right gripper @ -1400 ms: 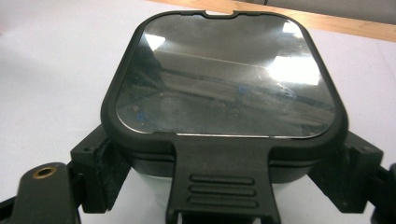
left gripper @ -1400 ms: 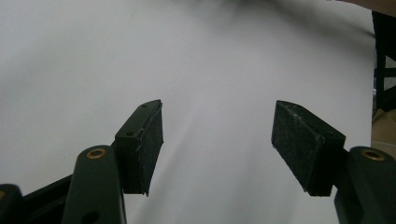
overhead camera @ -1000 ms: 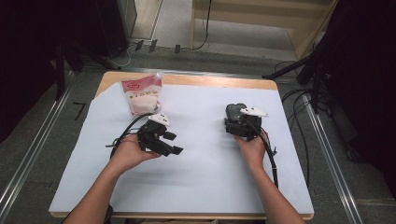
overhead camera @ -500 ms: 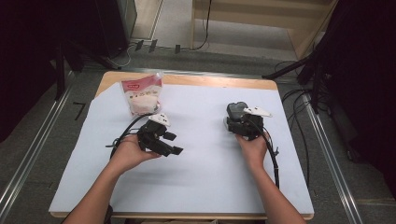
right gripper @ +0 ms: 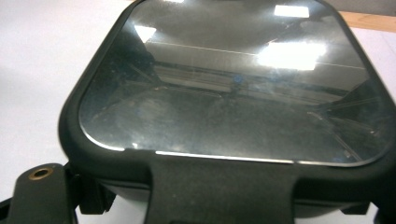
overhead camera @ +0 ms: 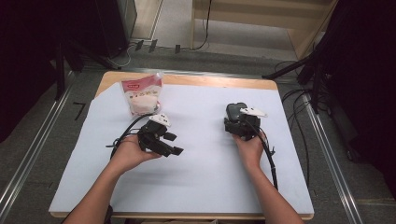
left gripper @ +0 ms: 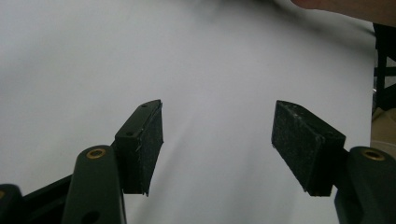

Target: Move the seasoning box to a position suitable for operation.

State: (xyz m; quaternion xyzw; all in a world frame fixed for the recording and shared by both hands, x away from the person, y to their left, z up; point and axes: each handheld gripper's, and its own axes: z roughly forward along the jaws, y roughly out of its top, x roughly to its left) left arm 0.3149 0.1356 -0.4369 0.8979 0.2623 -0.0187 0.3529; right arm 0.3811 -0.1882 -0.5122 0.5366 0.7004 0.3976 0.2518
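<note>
While the right hand-held gripper (overhead camera: 239,125) clasps the black glossy-topped box (overhead camera: 236,112) right of centre, the left hand-held gripper (overhead camera: 169,145) gapes empty; the pouch (overhead camera: 141,94), upper left on the worktop (overhead camera: 201,182), looks untouched.

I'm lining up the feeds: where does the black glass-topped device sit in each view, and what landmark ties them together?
High view: black glass-topped device right of centre, just beyond the right hand.
Right gripper view: close up, spanning most of the picture.
Left gripper view: bare sheet ahead of the open left gripper.
Shared landmark: the white sheet covering the table, seen in all three.
</note>
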